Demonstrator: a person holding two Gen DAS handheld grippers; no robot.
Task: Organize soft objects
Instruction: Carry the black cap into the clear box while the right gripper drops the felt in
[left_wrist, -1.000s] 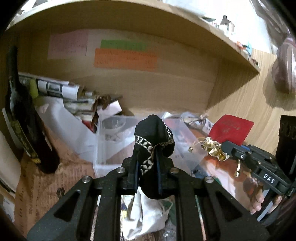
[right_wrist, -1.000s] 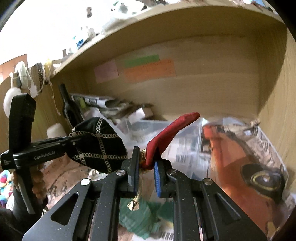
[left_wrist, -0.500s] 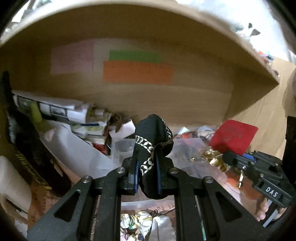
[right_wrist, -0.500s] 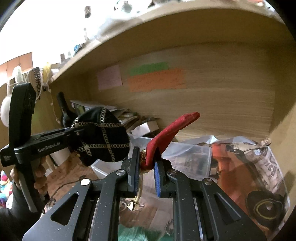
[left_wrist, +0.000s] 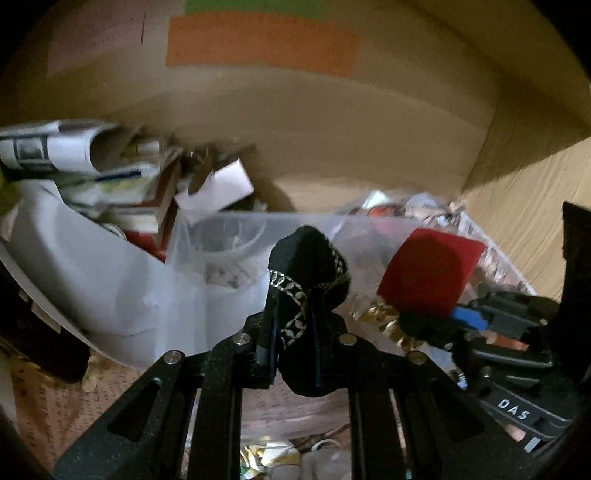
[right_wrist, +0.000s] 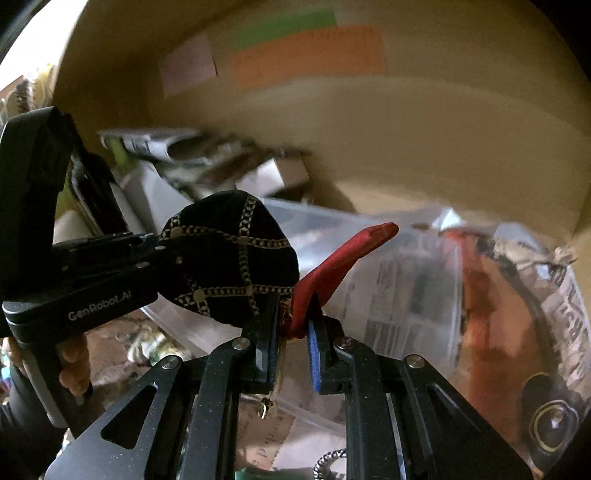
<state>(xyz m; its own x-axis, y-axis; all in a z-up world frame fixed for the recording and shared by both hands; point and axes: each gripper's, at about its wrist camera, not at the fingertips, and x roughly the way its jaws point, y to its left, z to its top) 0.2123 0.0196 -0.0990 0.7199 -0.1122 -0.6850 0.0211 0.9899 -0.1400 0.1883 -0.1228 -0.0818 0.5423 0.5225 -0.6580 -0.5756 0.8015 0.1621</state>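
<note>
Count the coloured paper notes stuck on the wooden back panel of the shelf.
3: a pink paper note leftmost, a green paper strip above an orange paper strip. Others may lie outside view.

Black pouch (left_wrist: 306, 266) in left claw (left_wrist: 293, 332)

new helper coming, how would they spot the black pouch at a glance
Look under the wooden shelf, in front of the clear plastic bin. The black pouch is pinched in the left gripper; gold chain trim crisscrosses it, unlike the plain red pouch alongside.
</note>
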